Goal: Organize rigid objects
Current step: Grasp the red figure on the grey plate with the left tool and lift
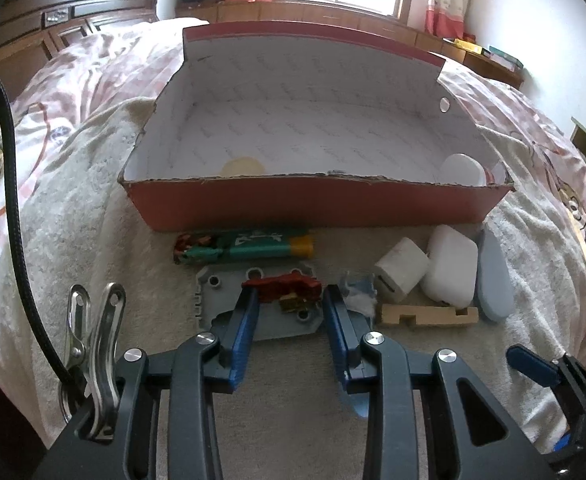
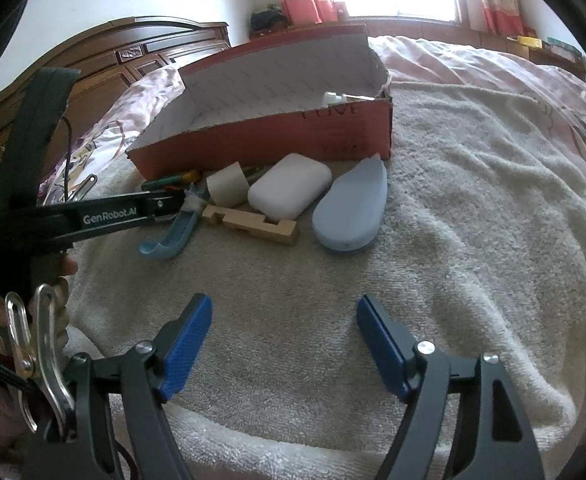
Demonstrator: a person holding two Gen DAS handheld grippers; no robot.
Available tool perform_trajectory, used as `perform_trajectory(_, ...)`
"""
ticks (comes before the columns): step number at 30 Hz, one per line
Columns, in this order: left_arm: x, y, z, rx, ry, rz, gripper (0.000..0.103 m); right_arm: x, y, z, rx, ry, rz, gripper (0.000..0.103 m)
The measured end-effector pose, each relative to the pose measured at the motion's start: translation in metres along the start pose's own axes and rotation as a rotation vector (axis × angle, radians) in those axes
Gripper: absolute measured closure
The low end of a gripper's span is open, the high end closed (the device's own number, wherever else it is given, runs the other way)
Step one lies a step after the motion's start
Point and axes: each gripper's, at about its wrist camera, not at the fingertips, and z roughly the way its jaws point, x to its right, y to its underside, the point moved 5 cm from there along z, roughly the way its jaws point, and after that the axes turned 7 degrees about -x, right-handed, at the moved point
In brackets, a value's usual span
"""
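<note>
A red cardboard box (image 1: 317,204) with a white inside lies open on a towel on the bed; it also shows in the right wrist view (image 2: 277,136). Inside it are a round yellow piece (image 1: 243,167) and a white object (image 1: 463,169). My left gripper (image 1: 291,300) is open, its blue fingers either side of a red-and-brass part (image 1: 285,286) lying on a grey plate (image 1: 253,312). In front of the box lie a green-and-yellow lighter (image 1: 249,246), a white charger (image 1: 401,274), a white case (image 2: 289,190), a wooden block (image 2: 253,224) and a blue oval case (image 2: 353,210). My right gripper (image 2: 283,320) is open and empty above the towel.
A light blue plastic piece (image 2: 173,236) lies by the left gripper's side. The towel (image 2: 473,200) spreads wide to the right of the objects. A dark wooden headboard (image 2: 133,56) and a window ledge stand behind the bed.
</note>
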Motion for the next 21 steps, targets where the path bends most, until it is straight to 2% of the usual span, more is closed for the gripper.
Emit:
perform_trajectory(3,0.002,0.001,-0.001,0.014,-0.006,0.023,0.07,0.0,-0.001,0.0,0.002,-0.003,0.001,0.024)
perform_trajectory(6,0.005,0.002,-0.004,0.024,0.0,0.046,0.079,0.001,-0.001,-0.001,0.003,-0.004,0.002,0.024)
perform_trajectory(8,0.006,0.003,-0.007,0.035,-0.006,0.056,0.08,0.001,-0.001,-0.001,0.003,-0.004,0.002,0.023)
perform_trajectory(15,0.0,0.004,-0.021,0.061,0.013,0.047,0.087,0.002,0.0,-0.001,0.003,-0.001,0.0,0.023)
perform_trajectory(21,-0.002,0.003,-0.023,0.063,0.022,0.038,0.087,0.002,0.0,-0.001,0.003,0.0,0.0,0.023)
